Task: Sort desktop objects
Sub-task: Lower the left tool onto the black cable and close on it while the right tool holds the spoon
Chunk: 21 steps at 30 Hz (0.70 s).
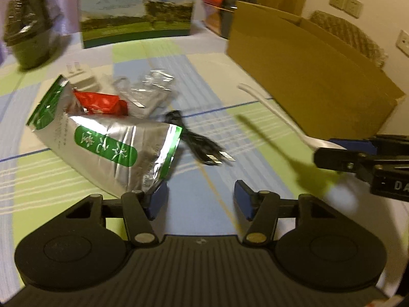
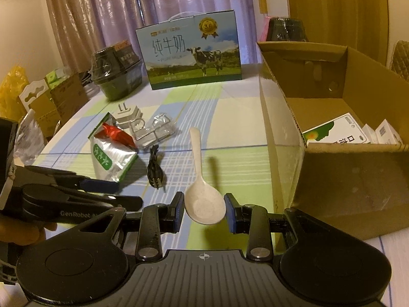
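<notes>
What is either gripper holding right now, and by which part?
The right gripper holds the white spoon by its bowl, between the fingers. The left gripper is open and holds nothing.

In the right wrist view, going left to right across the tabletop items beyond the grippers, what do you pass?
Silver-and-green foil pouch → coiled black cable → white plastic spoon, its bowl between the right gripper fingers → open brown cardboard box.

Both cameras sit low over the checked tablecloth, facing the milk carton at its far edge. The left view is nearer the carton; the right view is farther back and higher. Both show the cardboard box right of it.
</notes>
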Tool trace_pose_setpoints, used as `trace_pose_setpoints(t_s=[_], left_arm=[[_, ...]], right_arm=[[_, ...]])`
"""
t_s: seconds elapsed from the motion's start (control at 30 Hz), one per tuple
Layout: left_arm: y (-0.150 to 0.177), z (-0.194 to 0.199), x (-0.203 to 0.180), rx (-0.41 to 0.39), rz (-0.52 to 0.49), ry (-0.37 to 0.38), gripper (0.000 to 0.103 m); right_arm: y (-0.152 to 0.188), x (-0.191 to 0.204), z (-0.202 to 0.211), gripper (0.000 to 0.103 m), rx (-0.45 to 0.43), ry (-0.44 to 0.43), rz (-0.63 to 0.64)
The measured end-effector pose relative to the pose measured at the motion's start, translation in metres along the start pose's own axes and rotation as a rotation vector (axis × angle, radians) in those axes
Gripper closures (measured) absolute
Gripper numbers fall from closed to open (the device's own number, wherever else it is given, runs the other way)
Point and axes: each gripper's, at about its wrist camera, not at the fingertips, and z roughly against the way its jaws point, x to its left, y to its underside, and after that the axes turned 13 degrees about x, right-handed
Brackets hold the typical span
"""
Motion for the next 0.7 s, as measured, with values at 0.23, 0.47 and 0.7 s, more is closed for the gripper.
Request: trace_pose_setpoints(t_s=[0.23, 0.47, 0.7], left_arm=[[-0.01, 0.007, 0.008, -0.038, 0.071, -0.025, 0.048], [-0.033, -0.014, -0.007, -0.039, 0.14, 0.04, 0.047], [-0.047, -0.035, -0.014, -0.02, 0.166, -0.017, 0.049]], right_arm=[[-0.005, 0.003, -0.007, 0.072, -0.014, 0.01, -0.036], [0.002, 0.006, -0.01, 0.072, -0.024, 0.068, -0.074], [0.01, 0.003, -0.019, 0.072, -0.021, 0.101, -0.103]])
